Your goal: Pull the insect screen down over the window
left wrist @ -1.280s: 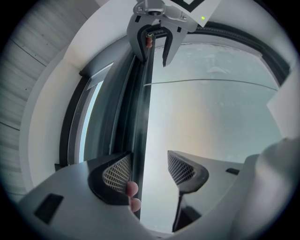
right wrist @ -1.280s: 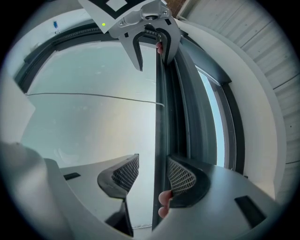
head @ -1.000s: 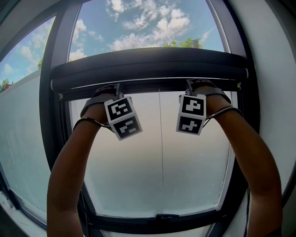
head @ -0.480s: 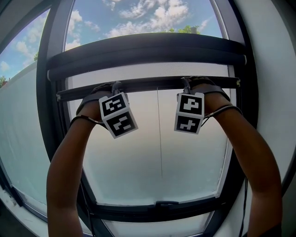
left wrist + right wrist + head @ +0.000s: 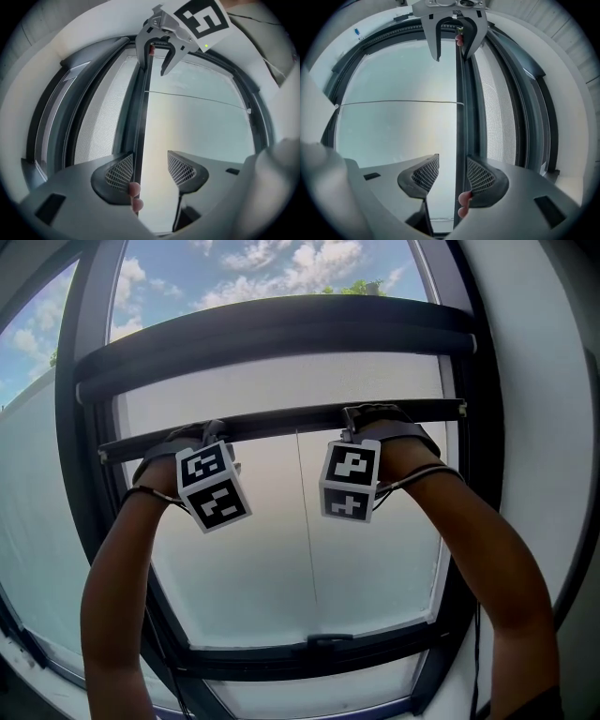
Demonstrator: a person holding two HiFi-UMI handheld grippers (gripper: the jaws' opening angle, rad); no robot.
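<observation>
My left gripper [image 5: 150,169] and right gripper [image 5: 452,174] both stand with jaws apart. The pull bar [image 5: 140,117] lies between them against one pad, unclamped. Fingertips [image 5: 134,190] seem to hook it, though that part is blurred. To do this well I'd draw both ends down evenly, so the bar runs level and the mesh doesn't bind. The insect screen [image 5: 101,117] is fine grey mesh. Only a short band shows below the dark cassette [image 5: 272,343], high on the window [image 5: 309,549].
</observation>
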